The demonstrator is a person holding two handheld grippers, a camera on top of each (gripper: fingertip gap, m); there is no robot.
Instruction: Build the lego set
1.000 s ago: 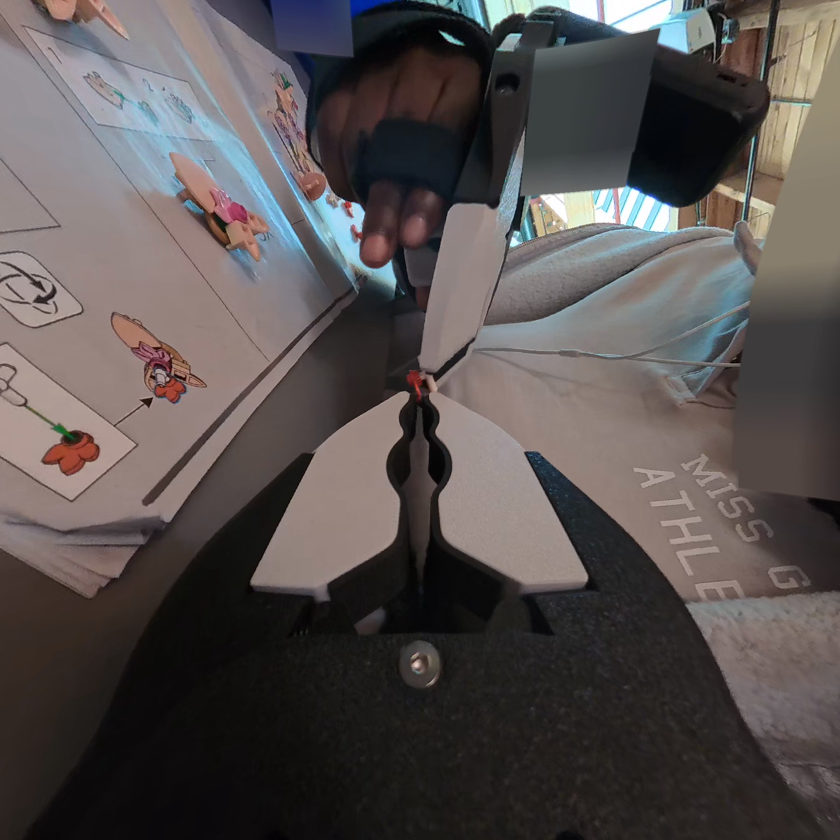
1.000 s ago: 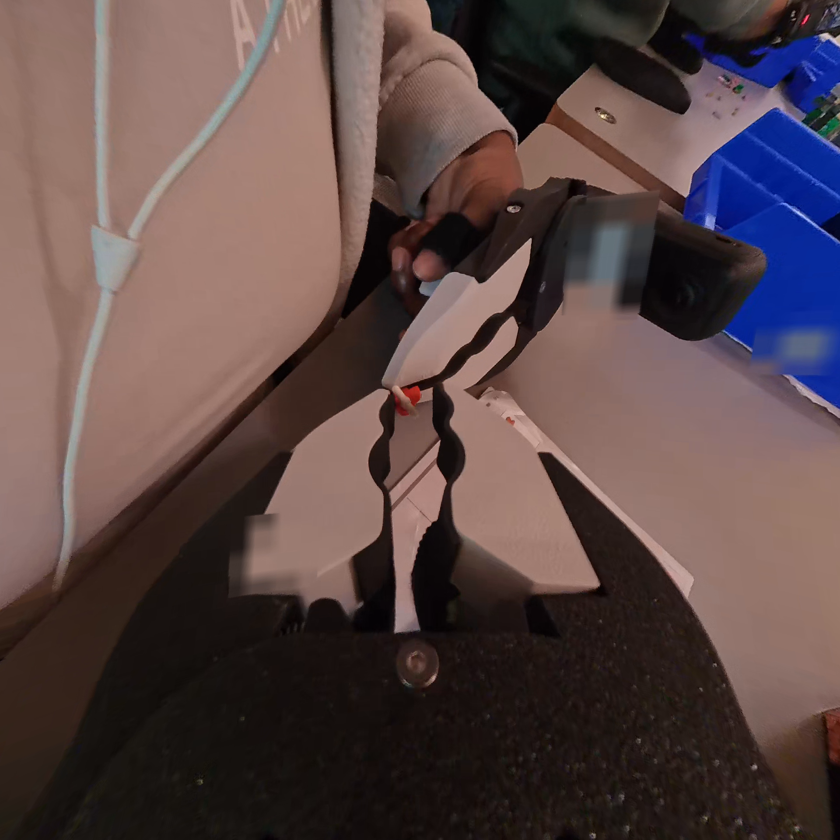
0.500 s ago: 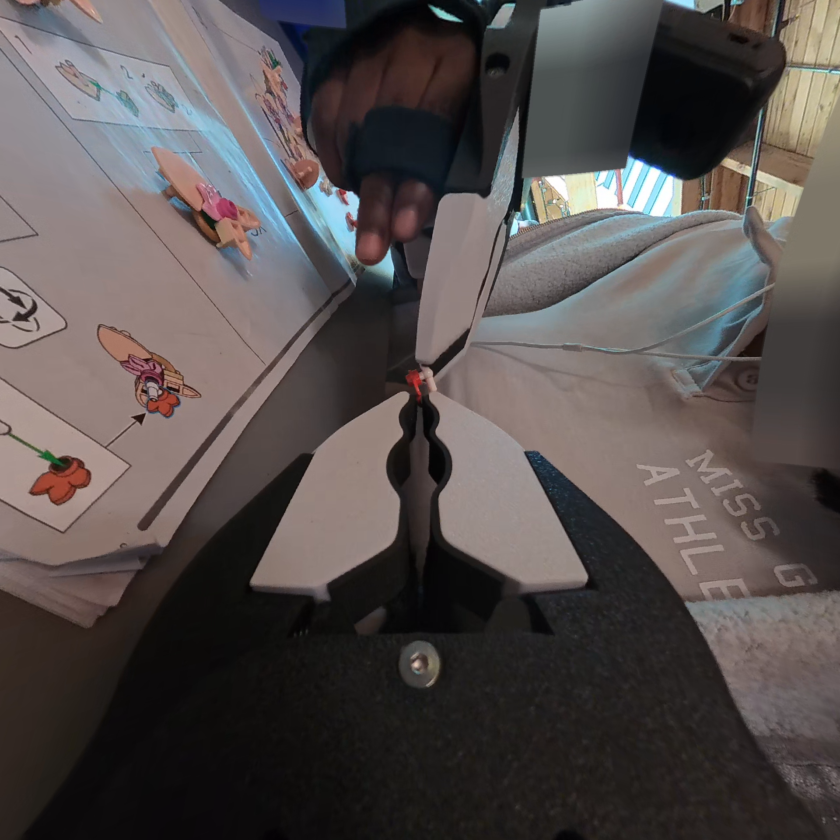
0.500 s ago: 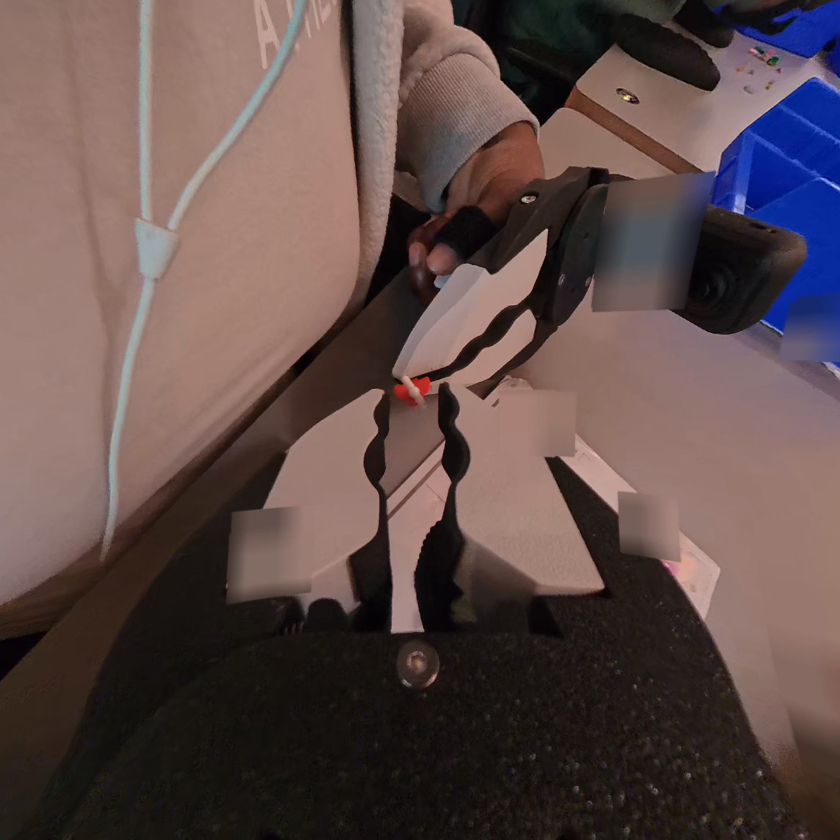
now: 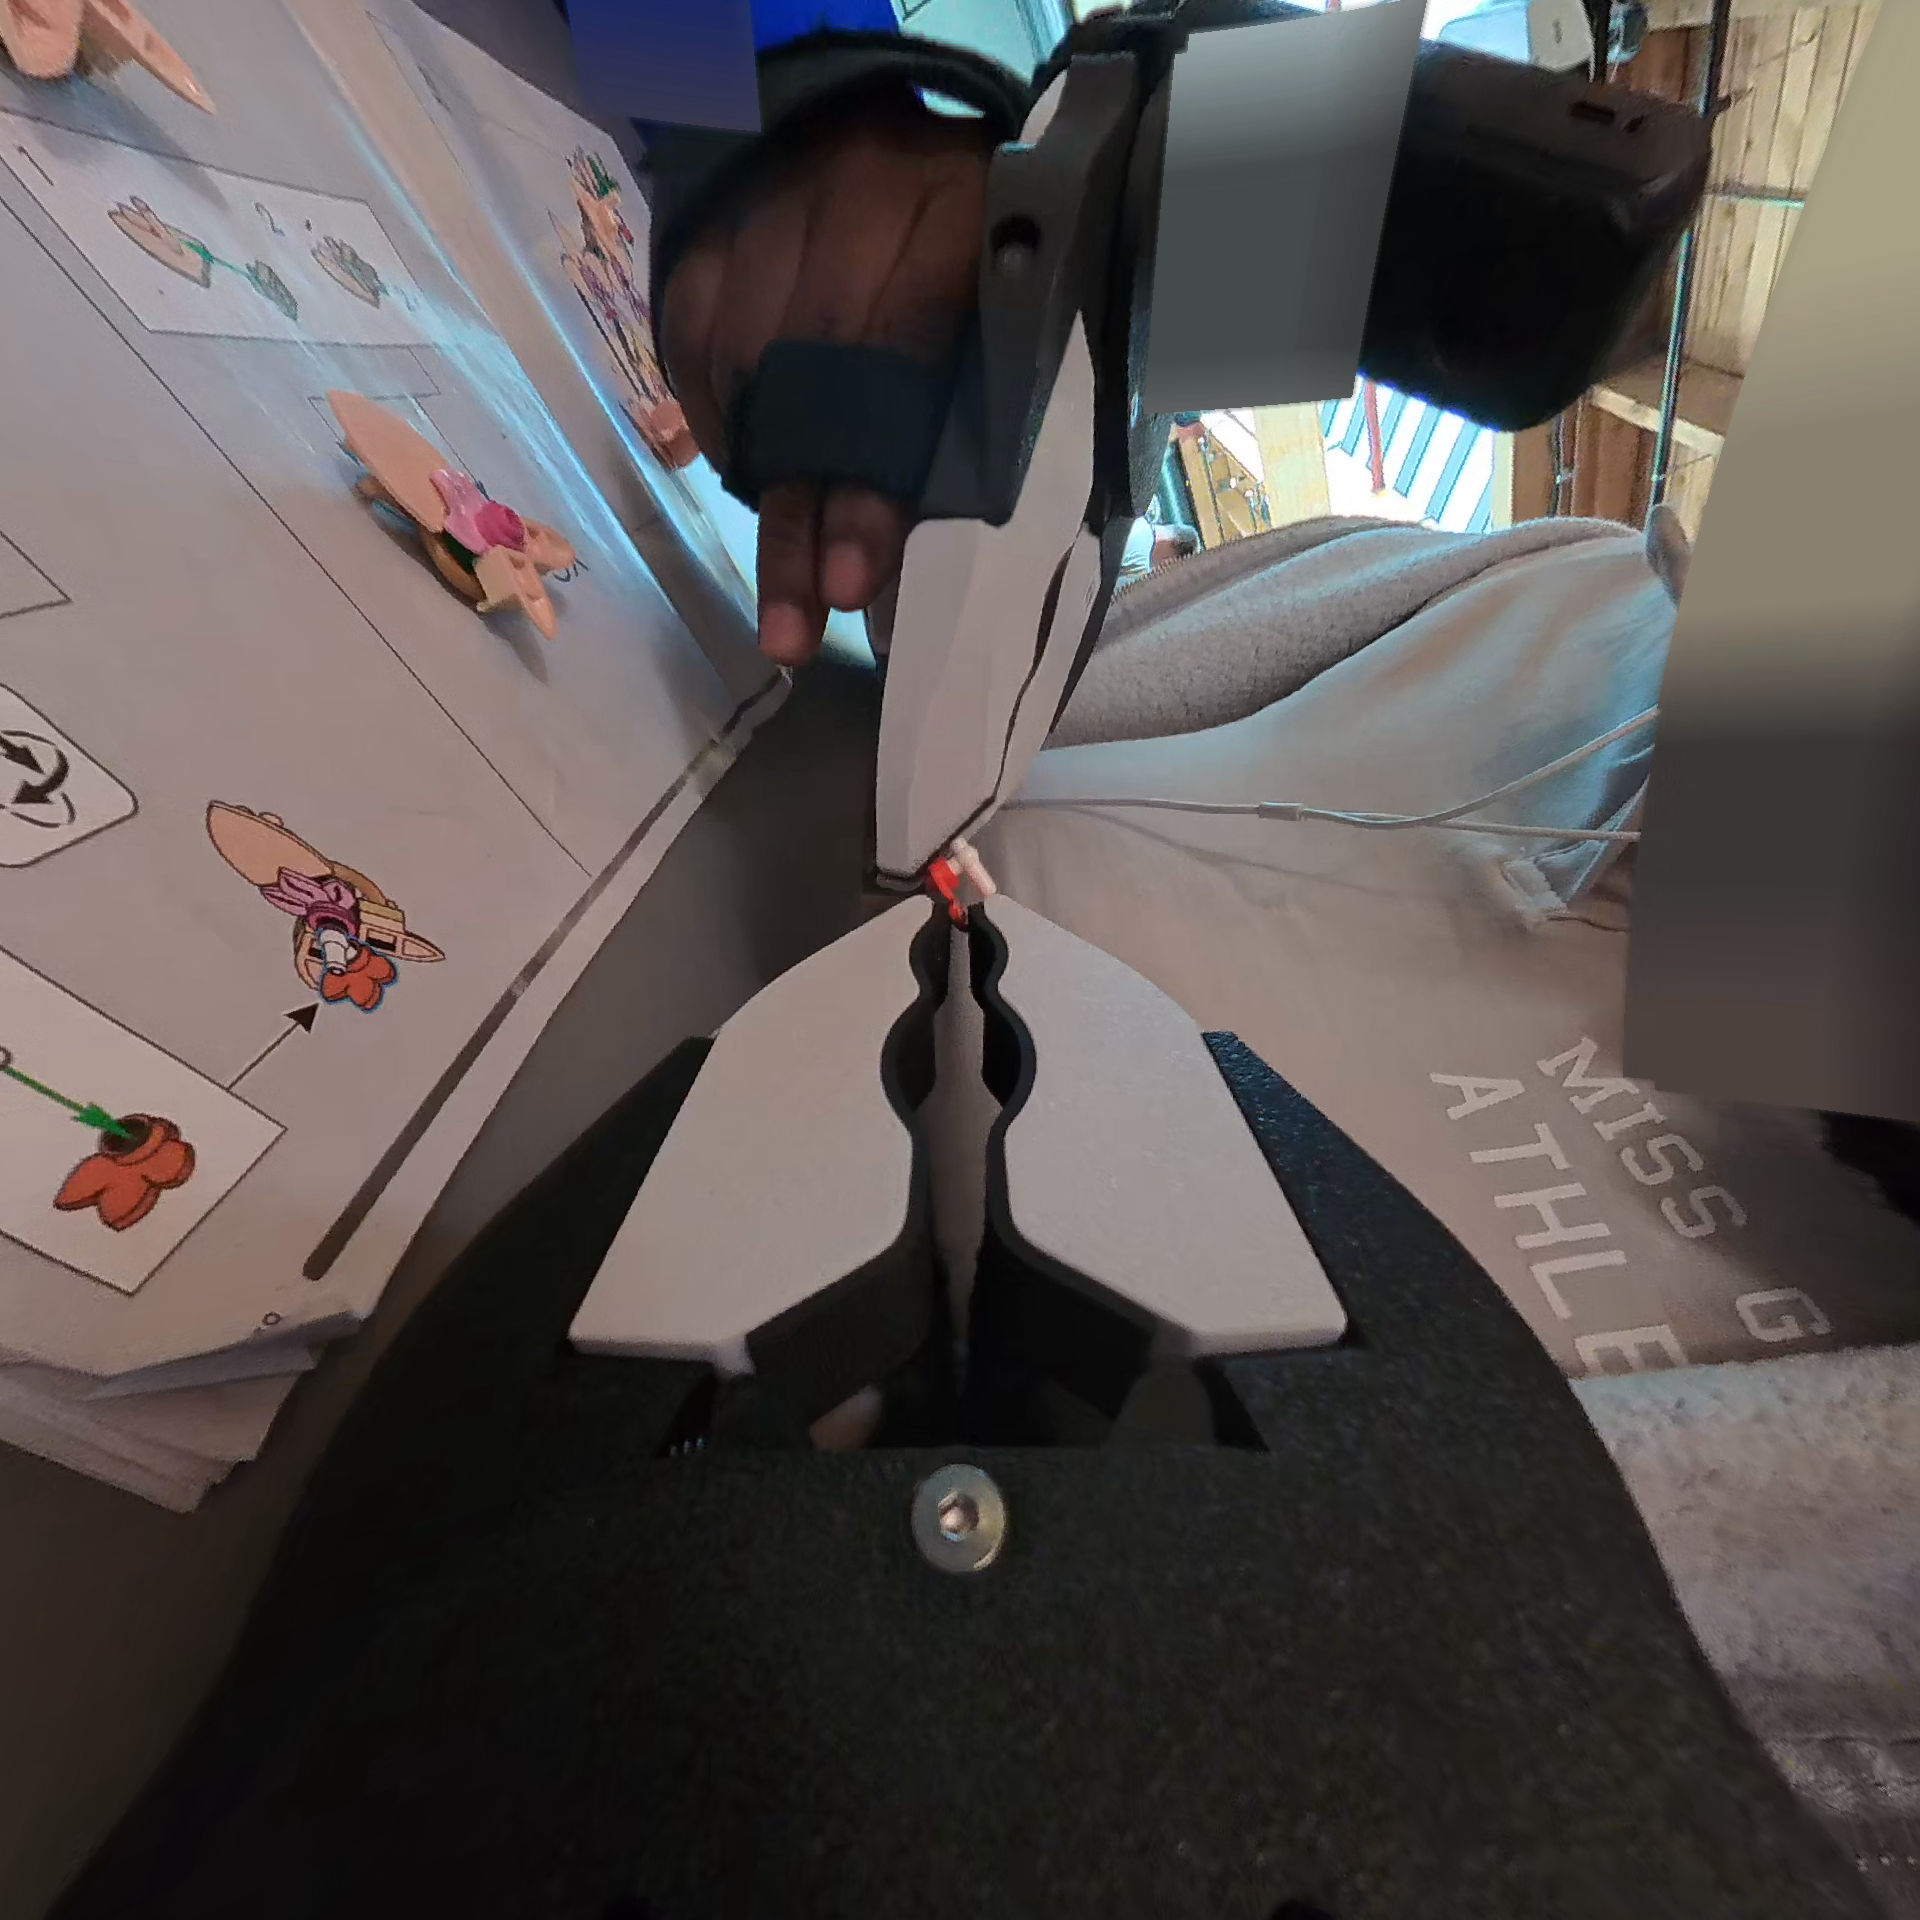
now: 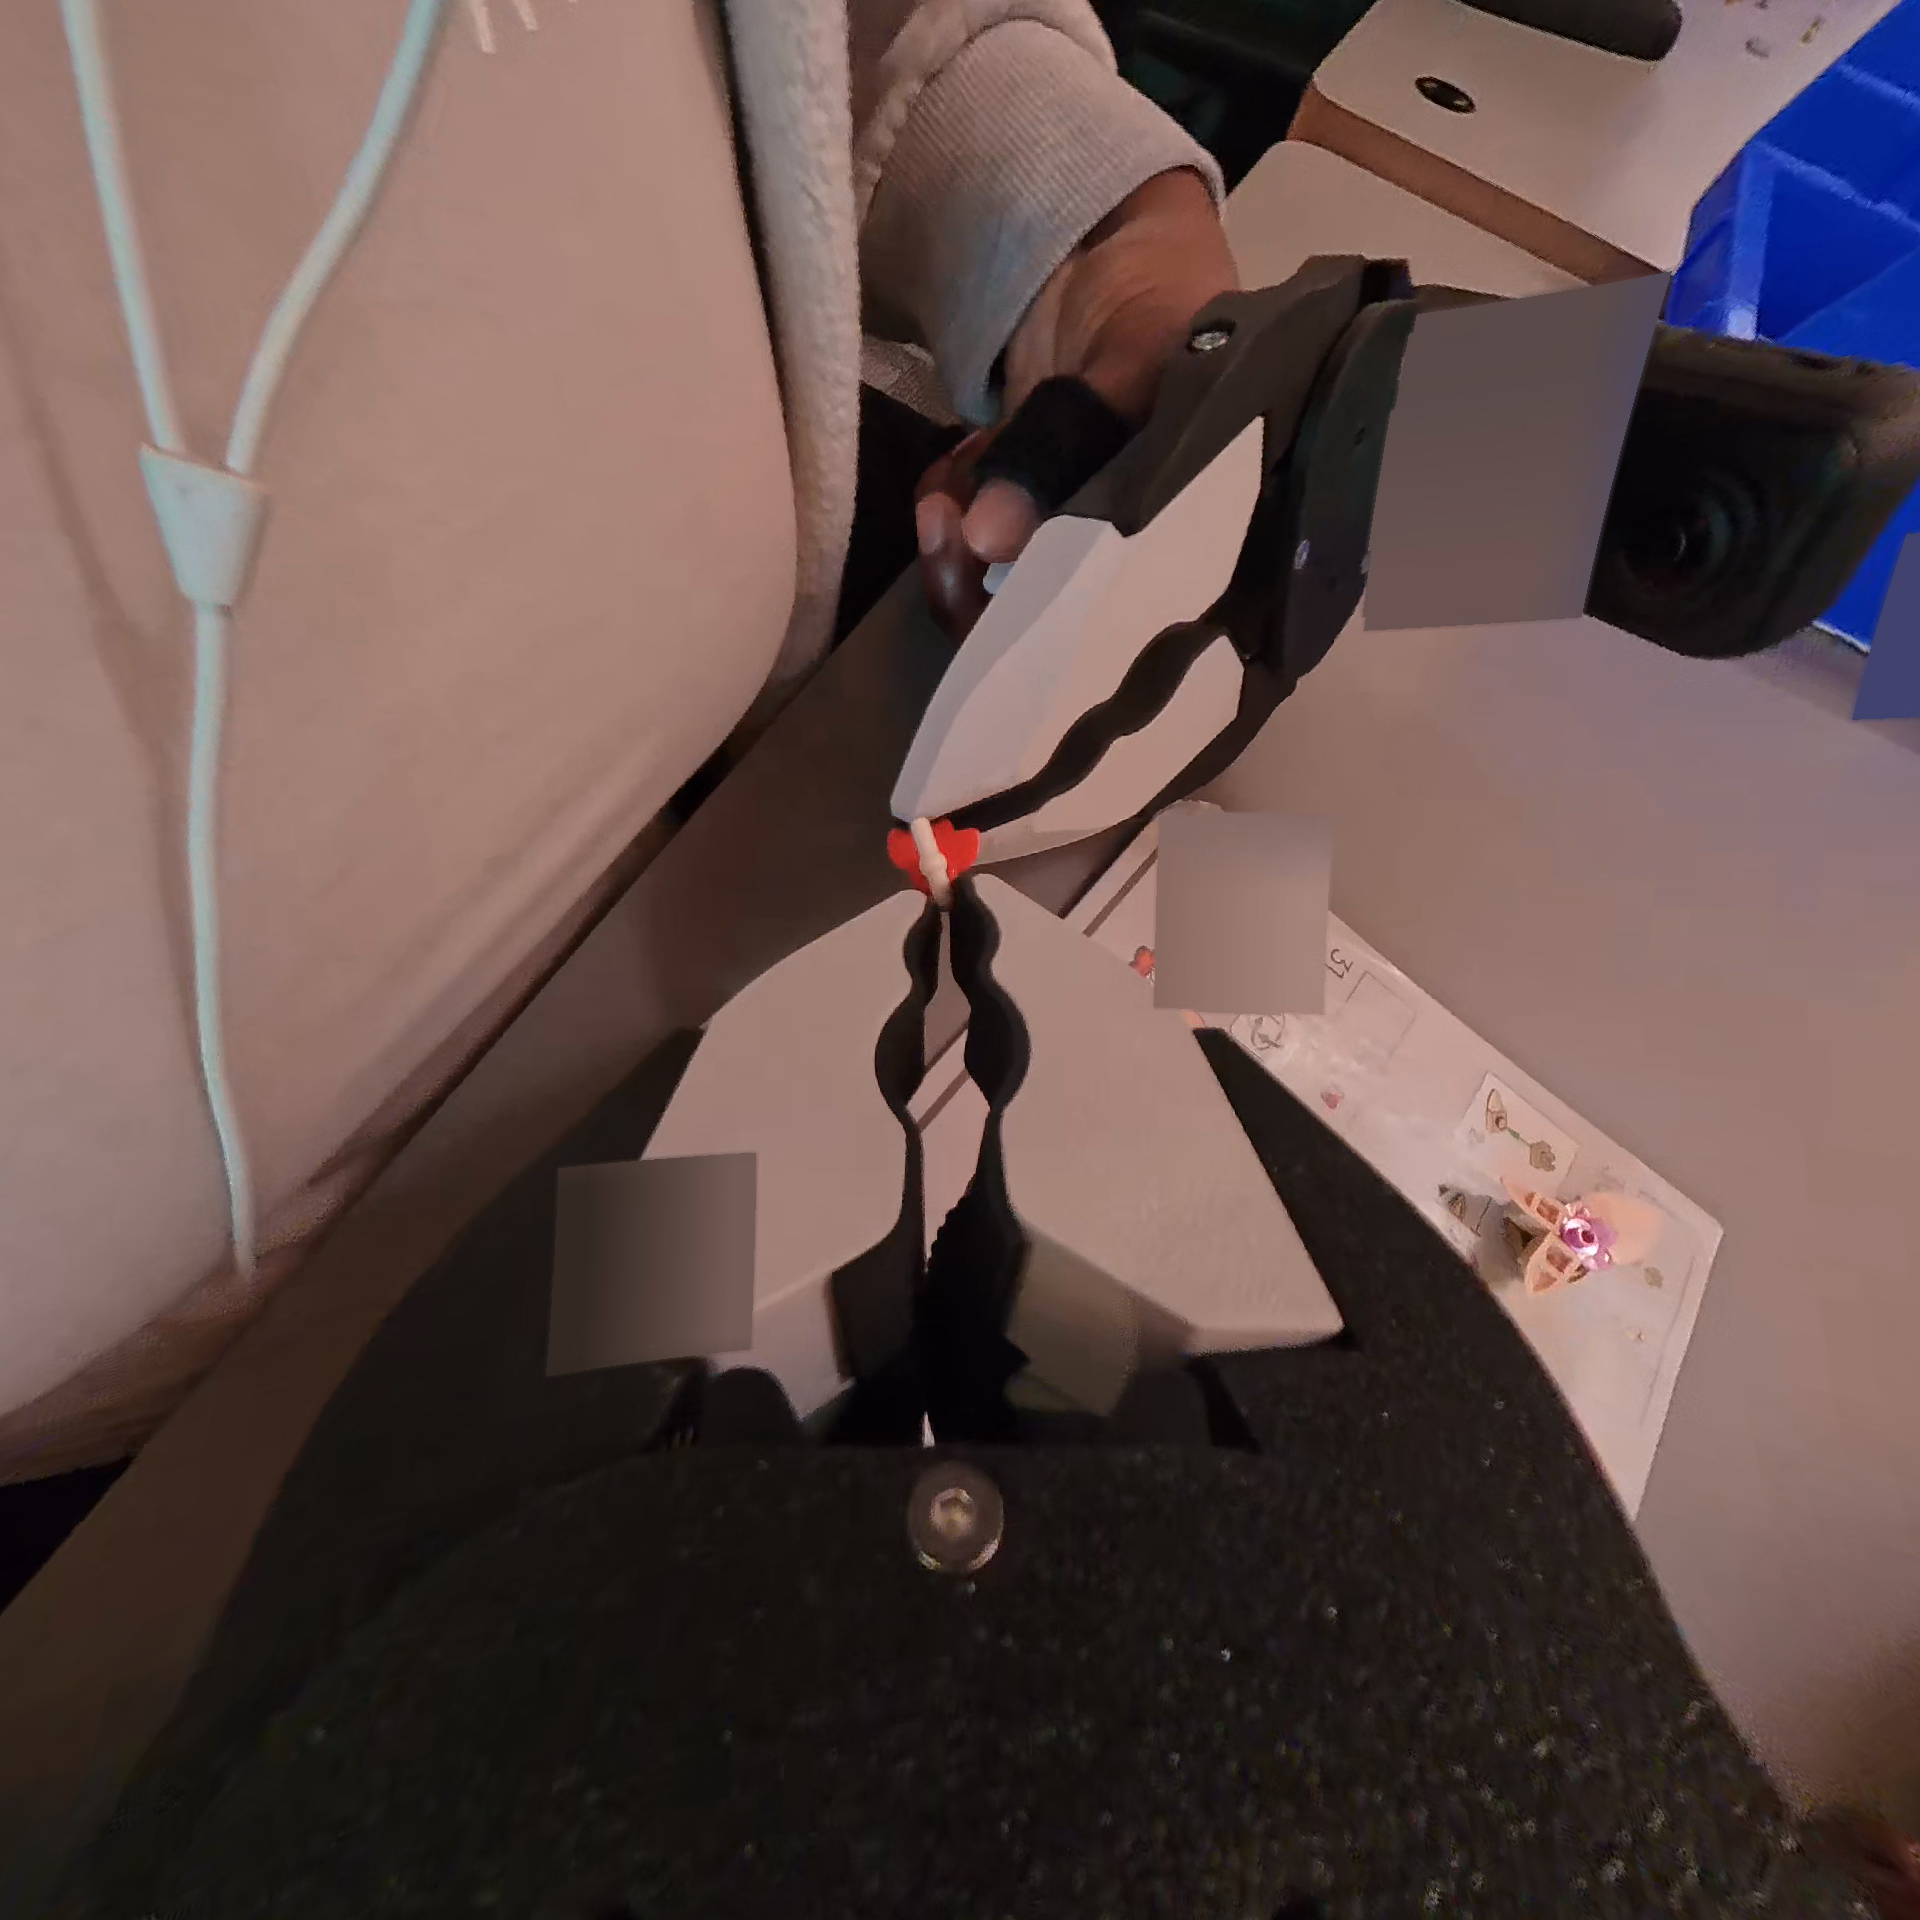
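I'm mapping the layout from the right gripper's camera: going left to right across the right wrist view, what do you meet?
White cord on the sweatshirt → red flower piece with the white pin, at both grippers' tips → instruction booklet on the table → blue bins at the far right.

instruction booklet (image 5: 343, 644) on table (image 6: 1558, 831), apparently

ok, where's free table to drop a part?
Bare table between booklet and blue bins. Only a thin strip between booklet and near edge. Crowded over that edge: left gripper and right gripper meet on the red piece and pin.
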